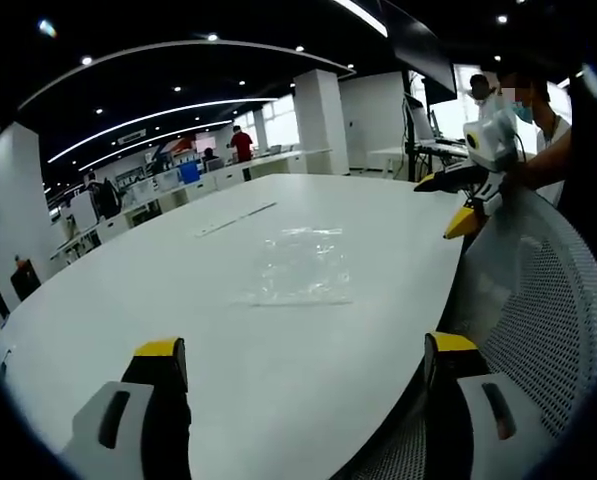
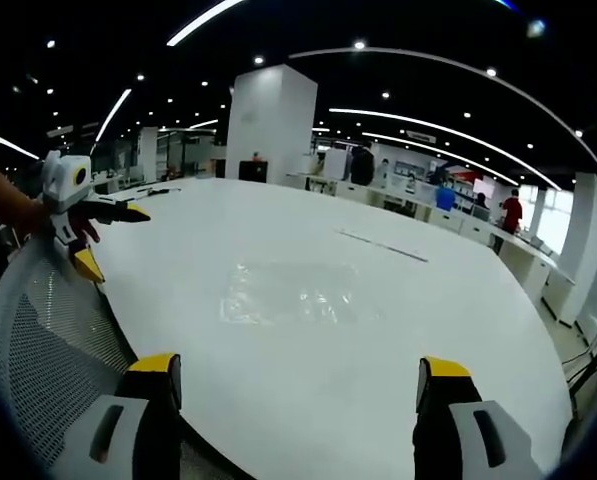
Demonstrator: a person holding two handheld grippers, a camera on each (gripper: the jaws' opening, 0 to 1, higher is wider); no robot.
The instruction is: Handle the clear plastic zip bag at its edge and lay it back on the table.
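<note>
A clear plastic zip bag [image 1: 298, 268] lies flat on the white table [image 1: 128, 280], a little way ahead of my left gripper [image 1: 303, 350]. That gripper's yellow-tipped jaws stand wide apart with nothing between them. The right gripper [image 1: 458, 203] comes in from the right over the table's edge, held in a person's hand, jaws apart. In the right gripper view the bag [image 2: 293, 292] lies ahead of my right gripper [image 2: 298, 365], which is open and empty above the table [image 2: 448, 300]. The left gripper [image 2: 96, 238] shows at the left, also open.
A grey mesh chair back [image 1: 538, 300] stands at the table's near edge between the two grippers, seen again as mesh [image 2: 48, 340]. A thin flat strip [image 1: 236, 218] lies on the table beyond the bag. Desks, a white pillar [image 2: 268, 120] and people are far behind.
</note>
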